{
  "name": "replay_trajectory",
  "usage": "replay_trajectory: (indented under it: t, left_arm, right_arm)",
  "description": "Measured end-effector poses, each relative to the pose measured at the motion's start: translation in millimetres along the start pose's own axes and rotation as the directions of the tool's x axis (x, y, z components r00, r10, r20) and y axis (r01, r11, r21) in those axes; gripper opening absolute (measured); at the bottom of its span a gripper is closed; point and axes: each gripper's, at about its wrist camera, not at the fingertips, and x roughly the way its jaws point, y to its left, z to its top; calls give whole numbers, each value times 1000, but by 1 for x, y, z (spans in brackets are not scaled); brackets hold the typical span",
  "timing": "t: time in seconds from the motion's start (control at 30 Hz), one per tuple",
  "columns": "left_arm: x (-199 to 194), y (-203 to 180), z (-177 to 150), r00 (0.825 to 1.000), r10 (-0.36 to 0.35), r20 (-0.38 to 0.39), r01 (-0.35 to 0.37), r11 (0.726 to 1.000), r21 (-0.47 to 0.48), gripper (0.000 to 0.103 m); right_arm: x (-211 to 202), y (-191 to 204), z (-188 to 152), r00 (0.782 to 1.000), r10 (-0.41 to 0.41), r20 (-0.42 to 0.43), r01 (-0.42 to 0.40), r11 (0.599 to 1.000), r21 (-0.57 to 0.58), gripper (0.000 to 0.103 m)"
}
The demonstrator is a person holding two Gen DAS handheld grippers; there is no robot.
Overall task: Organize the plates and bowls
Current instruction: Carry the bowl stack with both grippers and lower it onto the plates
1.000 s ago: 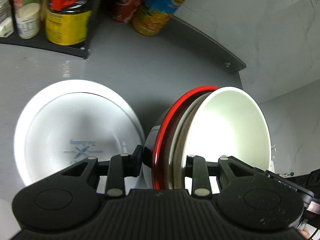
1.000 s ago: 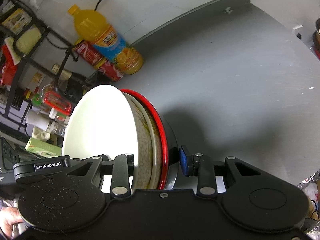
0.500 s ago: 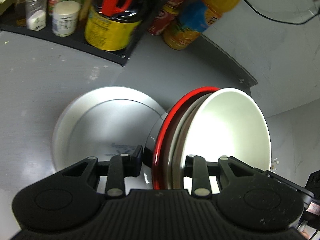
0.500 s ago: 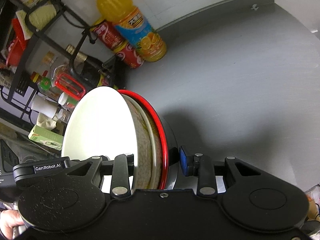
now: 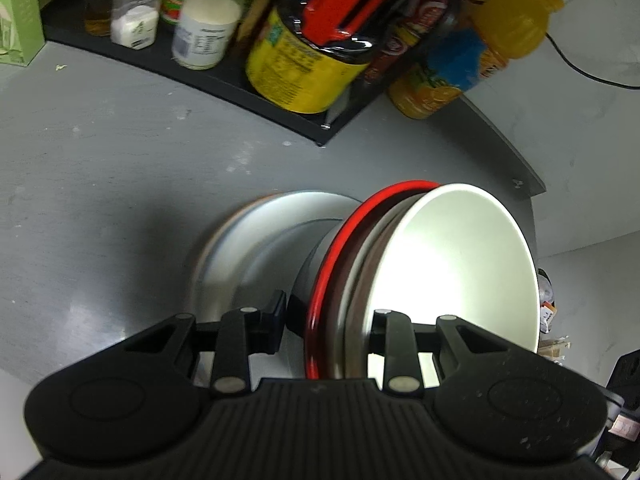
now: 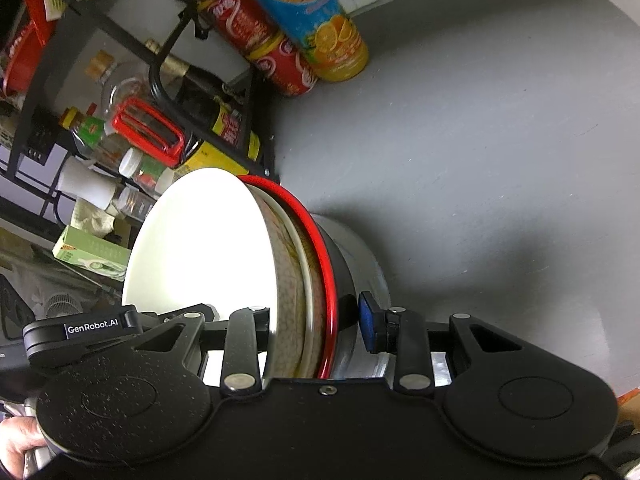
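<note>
Only from the right: person's hand [image 6: 16,436].

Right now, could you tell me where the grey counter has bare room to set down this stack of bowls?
The bare grey countertop lies open to the right of the orange juice bottle, out to the raised back edge. Another bare patch lies in front of the black condiment rack. It is crowded along the rack, and the large white plate sits under the nested bowl stack.
</note>
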Motion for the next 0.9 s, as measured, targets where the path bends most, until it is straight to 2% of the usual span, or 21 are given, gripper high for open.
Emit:
replay_trajectory:
  t: [0.27,0.57,0.77,0.9]
  left_arm:
    - [6,18,9,1000,17,-17,-17,1000,-9,29]
    - [15,22,12,999,13,-38,-13,1000,13,30]
    - [15,18,13,999,15,-42,-12,998,68,30]
    - [6,6,15,1000,26,0,-26,990,141,35]
  right_arm:
    - [16,6,-4,1000,-3,-22,3,1000,2,32]
    - [23,8,-5,1000,-20,-24,20,1000,15,32]
    - [21,9,-7,999,-32,-20,32,999,21,34]
    - [10,11,-9,999,-35,34,34,999,19,37]
